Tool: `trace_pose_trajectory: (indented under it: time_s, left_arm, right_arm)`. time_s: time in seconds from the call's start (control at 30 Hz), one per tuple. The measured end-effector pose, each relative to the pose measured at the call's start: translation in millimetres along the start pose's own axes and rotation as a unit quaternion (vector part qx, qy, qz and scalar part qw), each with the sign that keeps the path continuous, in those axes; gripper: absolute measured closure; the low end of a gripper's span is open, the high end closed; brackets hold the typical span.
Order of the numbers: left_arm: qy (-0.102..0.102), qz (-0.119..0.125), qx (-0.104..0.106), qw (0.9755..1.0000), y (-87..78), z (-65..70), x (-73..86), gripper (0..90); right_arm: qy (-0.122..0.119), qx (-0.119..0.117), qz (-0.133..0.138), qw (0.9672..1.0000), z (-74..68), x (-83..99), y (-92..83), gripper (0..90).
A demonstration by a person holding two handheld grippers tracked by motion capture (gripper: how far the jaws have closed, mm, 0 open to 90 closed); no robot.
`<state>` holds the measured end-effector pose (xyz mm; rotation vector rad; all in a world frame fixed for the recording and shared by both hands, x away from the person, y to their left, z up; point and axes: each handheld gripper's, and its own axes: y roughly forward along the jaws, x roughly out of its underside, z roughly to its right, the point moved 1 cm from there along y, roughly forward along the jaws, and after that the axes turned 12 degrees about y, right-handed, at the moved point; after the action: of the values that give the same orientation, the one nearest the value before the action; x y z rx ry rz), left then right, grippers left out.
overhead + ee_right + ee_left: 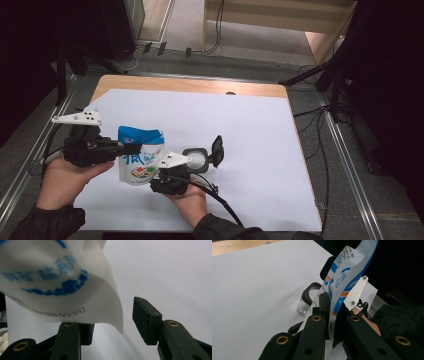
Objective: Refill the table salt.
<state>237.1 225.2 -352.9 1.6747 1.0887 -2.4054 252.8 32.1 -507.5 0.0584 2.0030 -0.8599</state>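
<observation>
white table cover (250,130); left claw (131,148) clamps the pouch (141,159), right claw (112,322) gapes under it.

A white sheet of paper (240,130) covers most of the wooden table (190,85), leaving a bare strip along the far edge. Near the front left of the sheet, a blue-and-white printed plastic pouch (141,156) stands upright between the two grippers: the left gripper (131,148) meets it from its left side, the right gripper (165,179) sits at its lower right corner. Just right of the pouch, a small clear glass jar with a black hinged lid (200,157) rests on the paper, its lid flipped open to the right.
</observation>
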Motion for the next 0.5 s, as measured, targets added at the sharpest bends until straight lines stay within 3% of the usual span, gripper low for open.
trace_pose_trajectory:
  time_s: [0.1, 0.23, 0.4, 0.5]
  left_arm:
    - [-0.004, -0.008, -0.004, 1.0, 3.7, -2.7, 2.0, 89.8]
    - [-0.01, -0.001, -0.006, 0.9999, 6.2, -4.7, 2.7, 89.6]
    - [-0.001, 0.001, -0.006, 1.0, 11.8, -3.0, 0.8, 88.3]
    - [0.002, 0.004, -0.005, 1.0, 16.7, -2.5, 0.4, 87.1]
  right_arm:
    - [-0.005, -0.009, 0.0, 1.0, -1.1, 1.3, 0.5, 55.0]
    - [-0.012, -0.015, -0.002, 0.9998, -5.0, 2.7, -1.0, 55.4]
    - [-0.015, -0.023, -0.005, 0.9996, -6.0, 4.0, -1.9, 55.4]
    - [-0.017, -0.027, -0.007, 0.9995, -6.7, 6.0, -3.3, 60.3]
